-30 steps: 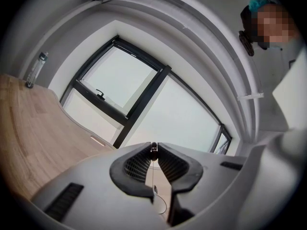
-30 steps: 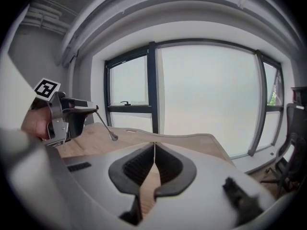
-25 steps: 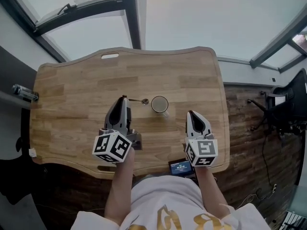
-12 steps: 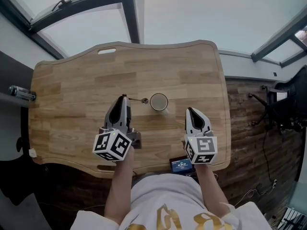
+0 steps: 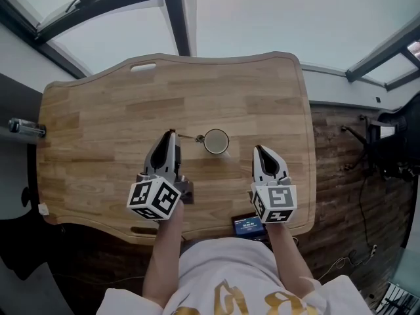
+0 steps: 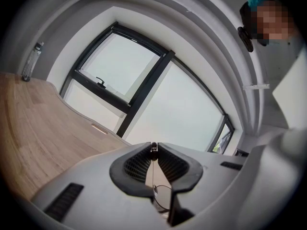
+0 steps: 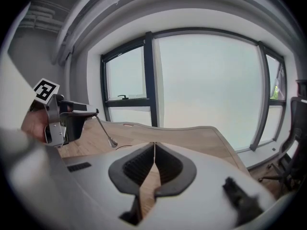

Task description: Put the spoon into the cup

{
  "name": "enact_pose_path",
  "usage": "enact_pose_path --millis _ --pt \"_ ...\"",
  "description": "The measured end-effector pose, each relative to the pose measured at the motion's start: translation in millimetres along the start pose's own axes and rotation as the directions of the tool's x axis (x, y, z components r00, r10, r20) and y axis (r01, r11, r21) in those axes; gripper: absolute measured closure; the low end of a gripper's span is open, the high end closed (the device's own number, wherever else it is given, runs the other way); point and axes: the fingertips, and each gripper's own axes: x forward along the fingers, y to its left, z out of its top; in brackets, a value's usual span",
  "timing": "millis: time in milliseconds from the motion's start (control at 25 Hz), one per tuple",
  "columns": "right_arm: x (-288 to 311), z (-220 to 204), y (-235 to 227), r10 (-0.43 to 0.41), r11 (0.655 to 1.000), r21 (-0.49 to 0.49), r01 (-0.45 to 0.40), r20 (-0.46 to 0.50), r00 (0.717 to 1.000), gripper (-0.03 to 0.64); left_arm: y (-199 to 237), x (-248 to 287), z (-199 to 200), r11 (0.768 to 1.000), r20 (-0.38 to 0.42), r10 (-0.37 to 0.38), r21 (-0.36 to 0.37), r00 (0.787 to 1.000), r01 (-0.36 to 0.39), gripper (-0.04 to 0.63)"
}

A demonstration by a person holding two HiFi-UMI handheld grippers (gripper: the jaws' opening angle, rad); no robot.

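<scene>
One wooden table [image 5: 98, 123] lies under both grippers. The left gripper [image 5: 171, 135] is clamped on the handle end of one thin metal spoon [image 5: 189, 136]. Its small bowl points right, just beside one round cup [image 5: 216, 141]. The cup stands ahead and left of the right gripper [image 5: 260, 149], whose jaws meet on nothing.

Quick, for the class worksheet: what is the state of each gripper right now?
Left gripper: closed on the spoon, gripping its handle end.
Right gripper: closed, nothing between its jaws.
</scene>
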Motion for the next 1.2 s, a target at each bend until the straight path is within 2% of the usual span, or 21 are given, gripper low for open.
enact_pose_path --millis 1200 --pt "18.1 -9.9 -2.2 0.013 0.999 0.030 -0.013 -0.026 1.000 0.586 0.7 16.5 -24.3 1.000 -0.070 -0.003 -0.003 0.998 0.003 0.545"
